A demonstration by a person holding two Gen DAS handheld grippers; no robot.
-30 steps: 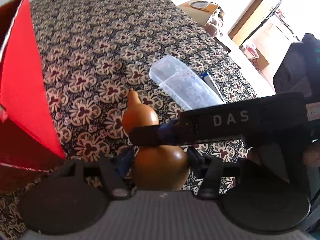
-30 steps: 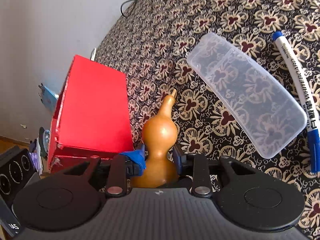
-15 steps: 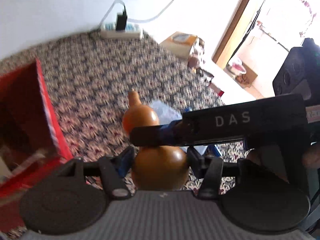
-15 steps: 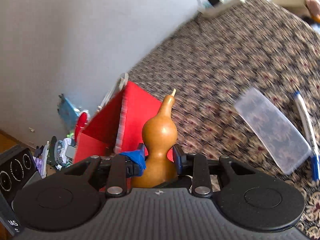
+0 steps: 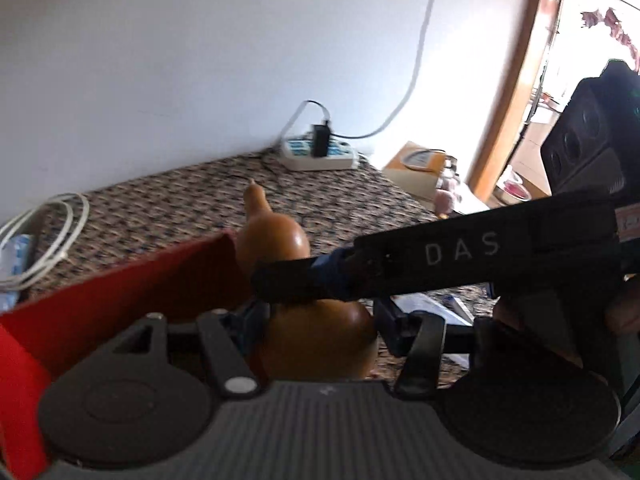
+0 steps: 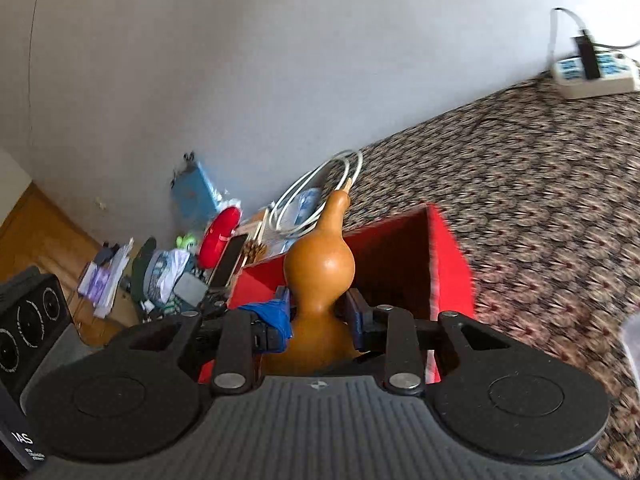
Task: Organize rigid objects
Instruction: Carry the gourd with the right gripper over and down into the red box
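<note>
A brown gourd [image 5: 280, 240] is held upright by both grippers. My left gripper [image 5: 316, 320] is shut on its lower bulb. My right gripper [image 6: 318, 314] is shut on its waist, and in the left wrist view its black finger [image 5: 420, 264] marked DAS crosses the gourd from the right. In the right wrist view the gourd [image 6: 320, 264] stands above the open top of a red box [image 6: 444, 264]. The red box [image 5: 120, 304] shows at lower left in the left wrist view. The box's inside is dark.
A patterned cloth [image 6: 540, 184] covers the table. A white power strip [image 5: 320, 154] lies at the far edge by the wall. A coiled white cable [image 5: 44, 232] lies behind the box. A clear plastic case [image 5: 424, 306] and a pen lie to the right, mostly hidden. Clutter [image 6: 160, 268] covers the floor beyond the table's left edge.
Both grippers have lifted the gourd off the cloth and carried it left, over the red box. The views have tilted up toward the wall. The clear case and pen have dropped nearly out of view.
</note>
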